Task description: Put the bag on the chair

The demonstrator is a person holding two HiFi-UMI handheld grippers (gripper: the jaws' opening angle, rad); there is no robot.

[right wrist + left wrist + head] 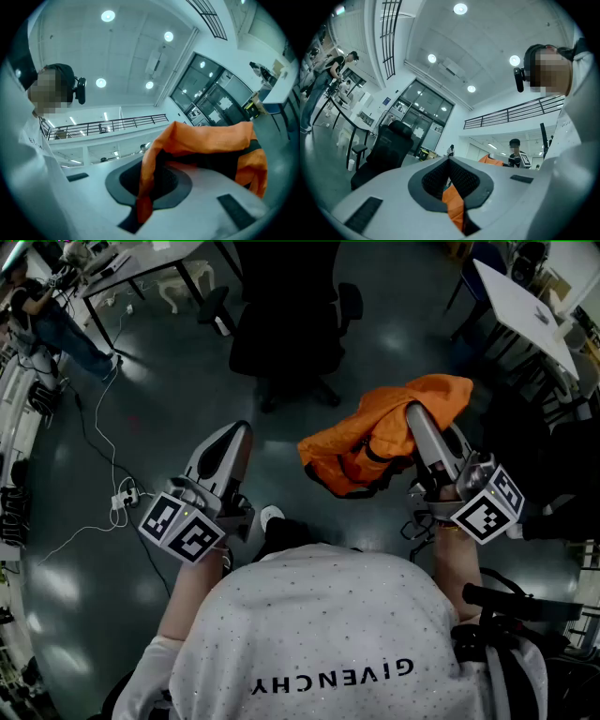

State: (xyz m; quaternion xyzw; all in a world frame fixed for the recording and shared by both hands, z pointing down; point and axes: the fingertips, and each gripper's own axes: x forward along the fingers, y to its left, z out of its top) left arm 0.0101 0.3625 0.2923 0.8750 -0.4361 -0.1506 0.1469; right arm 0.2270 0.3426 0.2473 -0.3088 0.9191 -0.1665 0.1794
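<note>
Both forearms reach forward from under the white shirt (319, 634) at lower centre of the head view, elbows bent, each hand behind a cube of square markers. The left gripper (241, 432), left of centre, points up the frame and slightly right. Its jaws are pressed together to a blunt tip. In its own view a narrow orange strip (454, 206) shows in the seam between the ribbed dark pads, and I cannot tell what it belongs to. The right gripper (417, 418), right of centre, points up and slightly left, jaws pinching the bag (375, 442): a fold of cloth runs down into the seam between its pads. The bag is thin, crumpled orange fabric with black straps, draped over the right jaws and sagging to their left, held in the air. The chair (286, 324), black and padded, stands at upper centre, apart from the bag. The floor (159, 399) is dark, smooth and glossy, and the gripper shells are smooth pale plastic
</note>
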